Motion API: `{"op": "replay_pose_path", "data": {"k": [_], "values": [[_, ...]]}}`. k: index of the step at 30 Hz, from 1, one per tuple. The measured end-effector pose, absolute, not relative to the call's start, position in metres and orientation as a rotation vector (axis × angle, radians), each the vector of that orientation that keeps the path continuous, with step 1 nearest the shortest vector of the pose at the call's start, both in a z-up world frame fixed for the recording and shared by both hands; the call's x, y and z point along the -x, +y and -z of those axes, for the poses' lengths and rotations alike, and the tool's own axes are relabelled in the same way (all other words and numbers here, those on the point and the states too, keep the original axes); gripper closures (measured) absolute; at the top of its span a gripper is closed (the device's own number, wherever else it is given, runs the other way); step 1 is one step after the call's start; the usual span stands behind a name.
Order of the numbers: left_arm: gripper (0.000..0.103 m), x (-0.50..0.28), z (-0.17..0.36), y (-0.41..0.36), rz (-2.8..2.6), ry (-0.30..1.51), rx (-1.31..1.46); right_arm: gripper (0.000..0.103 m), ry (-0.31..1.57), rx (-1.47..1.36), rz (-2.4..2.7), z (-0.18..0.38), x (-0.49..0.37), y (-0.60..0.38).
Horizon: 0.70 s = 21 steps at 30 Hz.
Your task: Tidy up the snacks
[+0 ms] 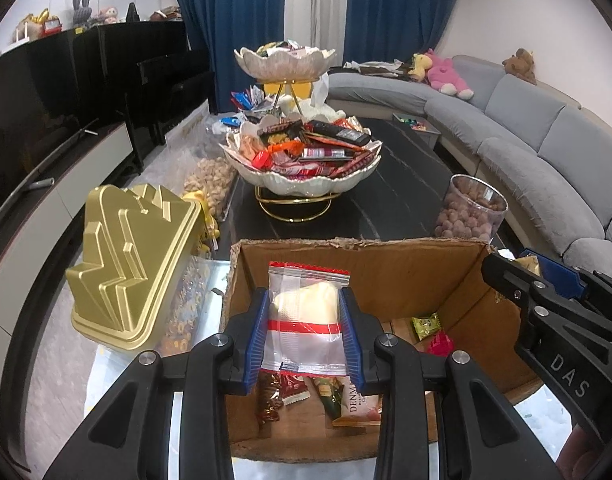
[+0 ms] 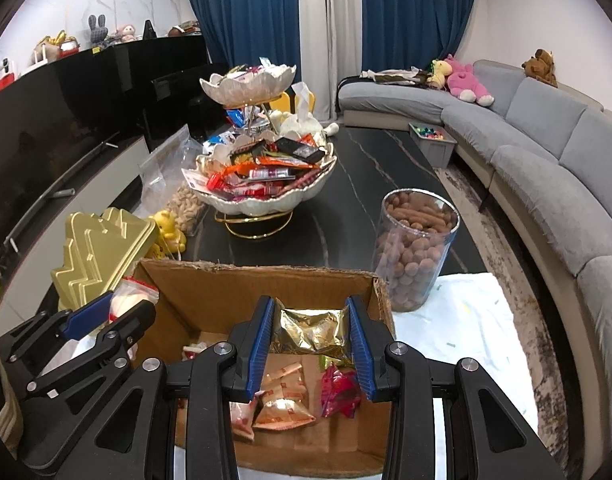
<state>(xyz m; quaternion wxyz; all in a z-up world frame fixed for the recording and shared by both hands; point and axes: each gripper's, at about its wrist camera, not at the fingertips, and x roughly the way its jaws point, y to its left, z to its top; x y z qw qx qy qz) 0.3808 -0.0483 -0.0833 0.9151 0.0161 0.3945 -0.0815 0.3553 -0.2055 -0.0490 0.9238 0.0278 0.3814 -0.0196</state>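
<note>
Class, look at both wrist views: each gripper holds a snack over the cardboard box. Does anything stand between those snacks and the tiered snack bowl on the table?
Only the cardboard box's far wall lies before the tiered bowl; beyond it the dark tabletop looks bare.

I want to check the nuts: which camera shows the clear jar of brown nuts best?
The right wrist view: the jar stands whole, its rim and nuts plain, beside the cardboard box. In the left wrist view the jar sits farther off, its base hidden behind the box.

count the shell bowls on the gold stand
2: the lower bowl heaped with snacks, and a smaller upper bowl above it. A third tier between them may be hidden.
</note>
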Motion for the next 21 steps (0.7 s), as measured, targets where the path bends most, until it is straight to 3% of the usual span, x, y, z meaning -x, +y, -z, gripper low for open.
{"op": "replay_pose_path", "data": {"k": [8, 10, 12, 16, 18, 21], "values": [[0.066, -0.381, 0.092, -0.046, 0.161, 0.841, -0.017, 0.063, 0.803, -0.069, 0.034, 0.056, -0.359, -0.204], [0.058, -0.38, 0.09, -0.045, 0.157, 0.84, -0.013, 0.058, 0.794, -0.07, 0.029, 0.054, -0.357, -0.203], [0.04, -0.378, 0.086, -0.043, 0.145, 0.827, -0.014, 0.047, 0.782, -0.068, 0.033, 0.051, -0.355, -0.203], [0.028, -0.375, 0.081, -0.041, 0.12, 0.811, -0.033, 0.024, 0.76, -0.079, 0.057, 0.044, -0.351, -0.205], [0.021, -0.373, 0.079, -0.039, 0.102, 0.808, -0.037, 0.022, 0.754, -0.081, 0.067, 0.042, -0.349, -0.206], [0.018, -0.371, 0.078, -0.036, 0.089, 0.803, -0.041, 0.021, 0.756, -0.077, 0.073, 0.04, -0.348, -0.207]]}}
